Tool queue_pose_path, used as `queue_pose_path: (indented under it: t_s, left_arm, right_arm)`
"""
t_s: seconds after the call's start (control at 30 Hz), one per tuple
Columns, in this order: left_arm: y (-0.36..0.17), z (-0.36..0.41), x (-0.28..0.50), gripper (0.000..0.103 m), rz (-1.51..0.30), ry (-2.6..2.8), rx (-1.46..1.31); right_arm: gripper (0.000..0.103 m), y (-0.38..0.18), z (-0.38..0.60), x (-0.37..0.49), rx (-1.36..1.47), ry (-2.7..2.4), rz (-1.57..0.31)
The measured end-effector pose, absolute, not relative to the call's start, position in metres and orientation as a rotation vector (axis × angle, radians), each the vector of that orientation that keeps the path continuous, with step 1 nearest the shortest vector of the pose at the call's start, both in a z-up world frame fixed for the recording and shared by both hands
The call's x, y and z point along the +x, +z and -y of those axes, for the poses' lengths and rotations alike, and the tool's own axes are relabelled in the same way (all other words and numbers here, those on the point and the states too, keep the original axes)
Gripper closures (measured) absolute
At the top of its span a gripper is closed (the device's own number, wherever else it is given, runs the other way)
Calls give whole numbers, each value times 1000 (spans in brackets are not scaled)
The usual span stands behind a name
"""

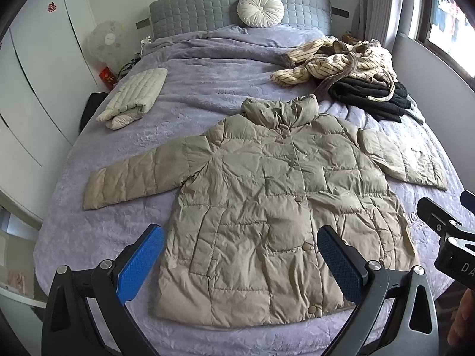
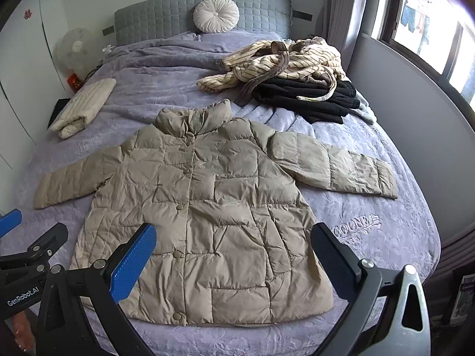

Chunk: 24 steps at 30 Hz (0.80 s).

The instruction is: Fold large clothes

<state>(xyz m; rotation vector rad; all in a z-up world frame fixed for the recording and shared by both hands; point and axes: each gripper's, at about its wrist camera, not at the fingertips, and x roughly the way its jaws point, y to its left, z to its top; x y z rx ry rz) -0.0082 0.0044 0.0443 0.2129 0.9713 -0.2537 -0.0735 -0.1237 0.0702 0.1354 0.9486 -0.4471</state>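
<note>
Khaki puffer jacket (image 1: 267, 195) lay flat on your lavender bedspread (image 1: 190, 89), sleeves out; your left gripper (image 1: 240, 264) and right gripper (image 2: 234, 264) hovered spread wide, holding nothing.

The bed (image 1: 124, 231) wears a lavender embossed cover and has a grey quilted headboard (image 1: 207, 6). A tan puffer jacket (image 1: 267, 201) lies buttoned and spread flat on it, sleeves out. A folded cream quilted garment (image 1: 133, 98) sits near the left edge. A striped garment (image 1: 335, 62) rests partly on a black pile (image 1: 371, 95) at the right. A round white cushion (image 1: 260, 9) leans against the headboard.
</note>
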Motion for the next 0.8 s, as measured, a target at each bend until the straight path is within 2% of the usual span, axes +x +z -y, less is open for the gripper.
queue_pose_path:
  t_s: [0.8]
  left_arm:
    - [47,-7,-8,0,-966,-254,208]
  right_arm:
    - [0,73,121,-75,140,-441,-949]
